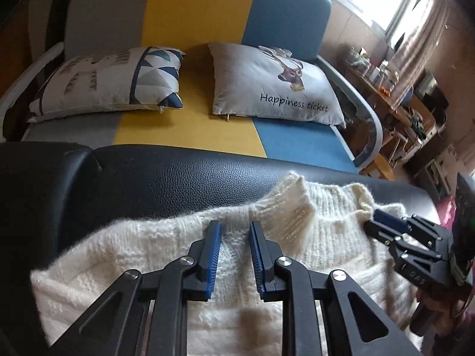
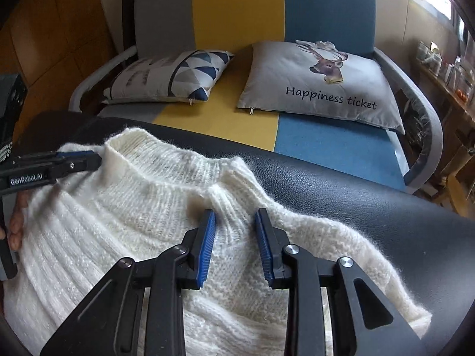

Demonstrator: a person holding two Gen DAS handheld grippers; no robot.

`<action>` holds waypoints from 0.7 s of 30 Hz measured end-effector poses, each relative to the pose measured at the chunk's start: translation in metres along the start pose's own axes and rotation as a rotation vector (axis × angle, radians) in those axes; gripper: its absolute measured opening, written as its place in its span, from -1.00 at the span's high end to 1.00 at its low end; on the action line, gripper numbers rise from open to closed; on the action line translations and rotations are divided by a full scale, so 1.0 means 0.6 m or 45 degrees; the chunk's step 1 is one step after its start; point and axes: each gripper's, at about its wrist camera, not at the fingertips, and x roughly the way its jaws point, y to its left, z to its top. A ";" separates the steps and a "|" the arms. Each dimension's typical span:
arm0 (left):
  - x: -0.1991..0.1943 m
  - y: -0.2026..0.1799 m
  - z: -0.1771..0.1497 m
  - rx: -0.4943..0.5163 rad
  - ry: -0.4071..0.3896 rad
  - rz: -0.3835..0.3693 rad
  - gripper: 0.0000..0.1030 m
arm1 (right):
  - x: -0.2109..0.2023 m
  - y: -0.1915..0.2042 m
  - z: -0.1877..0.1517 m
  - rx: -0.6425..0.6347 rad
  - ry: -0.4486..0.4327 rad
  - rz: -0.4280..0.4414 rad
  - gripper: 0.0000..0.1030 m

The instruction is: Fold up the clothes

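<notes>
A fluffy cream knit sweater [image 1: 326, 216] [image 2: 148, 201] lies front up on a black leather surface [image 1: 178, 178], its collar [image 2: 166, 160] pointing away from me. My left gripper [image 1: 234, 231] is shut on a ridge of knit at the shoulder left of the collar; in the right wrist view the left gripper [image 2: 99, 157] shows side-on against the collar's edge. My right gripper [image 2: 234, 216] pinches a raised fold of knit at the other shoulder, and from the left wrist view the right gripper [image 1: 375, 218] sits at the sweater's right edge. A hand [image 2: 17, 225] holds the left tool.
Beyond the black surface [image 2: 356, 195] stands a grey, yellow and blue sofa [image 1: 193, 124] with a triangle-patterned pillow [image 1: 112, 83] and a deer pillow [image 1: 276, 89]. A cluttered wooden shelf [image 1: 386, 89] stands at the right under a bright window. A dark box [image 2: 12, 103] sits at the left.
</notes>
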 end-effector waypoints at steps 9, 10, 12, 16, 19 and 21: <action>-0.045 0.064 -0.047 0.001 -0.117 0.089 0.61 | -0.040 0.027 -0.042 -0.095 0.049 0.076 0.41; -0.046 0.068 -0.050 -0.007 -0.123 0.079 0.61 | -0.037 0.018 -0.048 -0.054 0.029 0.085 0.40; -0.067 0.073 -0.052 -0.051 -0.106 0.027 0.59 | -0.050 0.005 -0.045 0.057 0.017 0.108 0.37; -0.137 0.076 -0.086 -0.060 -0.171 -0.104 0.59 | -0.117 0.027 -0.050 0.030 -0.065 0.161 0.37; -0.180 0.083 -0.134 -0.060 -0.171 -0.164 0.59 | -0.147 0.065 -0.073 -0.082 -0.066 0.164 0.37; -0.196 0.104 -0.174 -0.142 -0.145 -0.186 0.59 | -0.149 0.082 -0.092 -0.126 -0.036 0.130 0.37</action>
